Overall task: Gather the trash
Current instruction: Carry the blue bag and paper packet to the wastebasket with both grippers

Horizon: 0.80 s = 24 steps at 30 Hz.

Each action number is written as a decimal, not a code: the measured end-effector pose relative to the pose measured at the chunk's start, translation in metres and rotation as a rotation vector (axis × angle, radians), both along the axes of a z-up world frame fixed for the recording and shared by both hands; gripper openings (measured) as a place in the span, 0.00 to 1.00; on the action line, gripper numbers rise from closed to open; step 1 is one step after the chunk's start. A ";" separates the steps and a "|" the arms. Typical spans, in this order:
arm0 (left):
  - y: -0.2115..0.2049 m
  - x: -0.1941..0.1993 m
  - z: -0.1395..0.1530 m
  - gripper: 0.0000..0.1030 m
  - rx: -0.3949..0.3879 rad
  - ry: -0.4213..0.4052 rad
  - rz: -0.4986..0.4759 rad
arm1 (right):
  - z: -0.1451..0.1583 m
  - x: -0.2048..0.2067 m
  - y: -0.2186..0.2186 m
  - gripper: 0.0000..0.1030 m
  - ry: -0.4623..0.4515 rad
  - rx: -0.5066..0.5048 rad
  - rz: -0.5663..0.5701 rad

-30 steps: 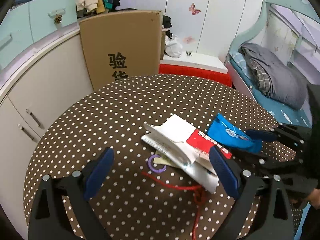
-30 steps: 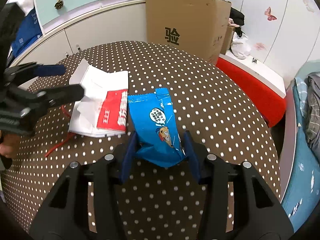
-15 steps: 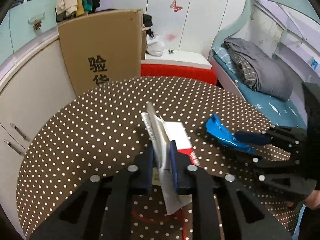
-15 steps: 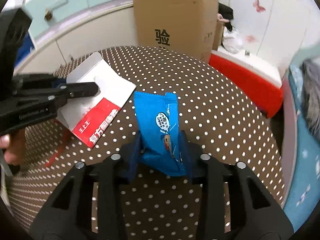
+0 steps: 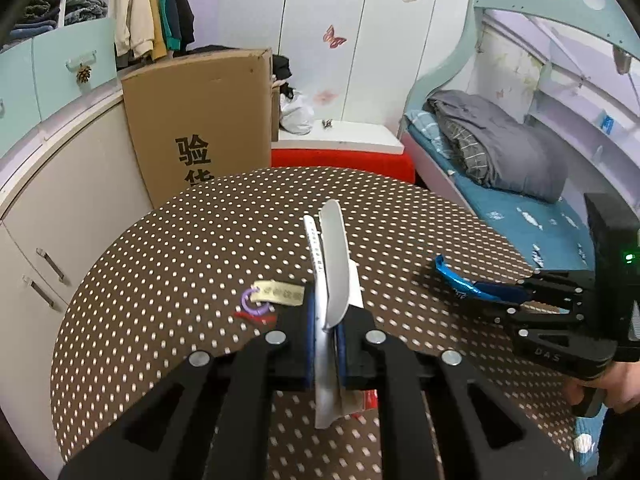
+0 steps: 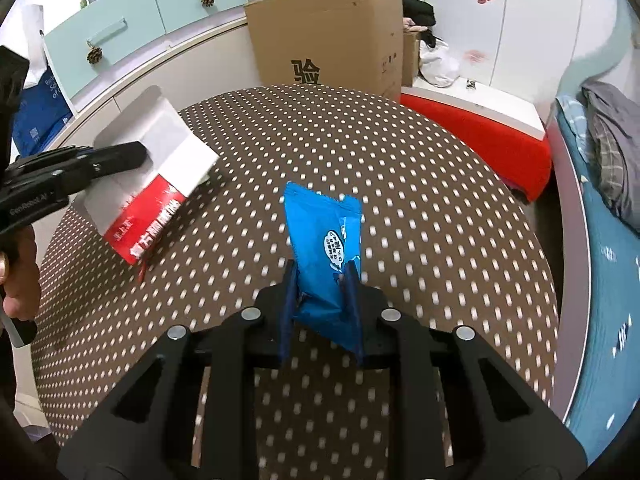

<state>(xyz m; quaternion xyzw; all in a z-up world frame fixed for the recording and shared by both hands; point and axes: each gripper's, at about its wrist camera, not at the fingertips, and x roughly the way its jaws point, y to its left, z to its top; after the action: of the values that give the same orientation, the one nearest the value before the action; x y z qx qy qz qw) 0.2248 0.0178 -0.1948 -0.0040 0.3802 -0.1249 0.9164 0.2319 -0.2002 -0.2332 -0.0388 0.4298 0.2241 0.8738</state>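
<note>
A flattened white and red carton (image 5: 334,264) stands edge-on between the pads of my left gripper (image 5: 324,316), which is shut on it and holds it above the dotted round table (image 5: 200,240). From the right wrist view the carton (image 6: 160,168) hangs tilted off the table in the left gripper (image 6: 120,156). My right gripper (image 6: 322,280) has its jaws closing on a blue snack wrapper (image 6: 324,232); the pads press its lower end and it is lifted upright. In the left wrist view that wrapper (image 5: 452,280) sticks out of the right gripper (image 5: 500,292).
A yellowish label (image 5: 280,292), a purple ring (image 5: 250,304) and a red string (image 5: 256,317) lie on the table. A tall cardboard box (image 5: 200,120) and a red bench (image 5: 340,160) stand behind it, cabinets (image 5: 60,200) on the left, a bed (image 5: 500,160) on the right.
The left gripper went from wide open to shut on the carton and raised it on edge. The right gripper narrowed on the blue wrapper and lifted it off the table.
</note>
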 end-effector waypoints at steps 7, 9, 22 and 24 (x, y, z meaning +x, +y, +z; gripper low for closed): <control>-0.007 -0.043 0.017 0.08 -0.021 -0.036 -0.019 | 0.007 -0.031 -0.021 0.21 -0.005 0.051 -0.030; -0.012 -0.053 0.021 0.08 -0.018 -0.047 -0.024 | 0.010 -0.038 -0.028 0.21 -0.012 0.066 -0.038; -0.067 -0.090 0.053 0.08 0.000 -0.114 -0.122 | 0.046 -0.078 -0.085 0.21 -0.108 0.129 -0.110; -0.078 -0.092 0.057 0.08 0.004 -0.124 -0.142 | 0.053 -0.083 -0.097 0.21 -0.125 0.140 -0.131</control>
<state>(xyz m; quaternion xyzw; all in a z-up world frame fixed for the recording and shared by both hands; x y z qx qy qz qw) 0.1328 -0.0603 -0.1379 0.0325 0.3224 -0.1891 0.9270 0.1492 -0.2967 -0.1805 0.0366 0.3593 0.1932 0.9123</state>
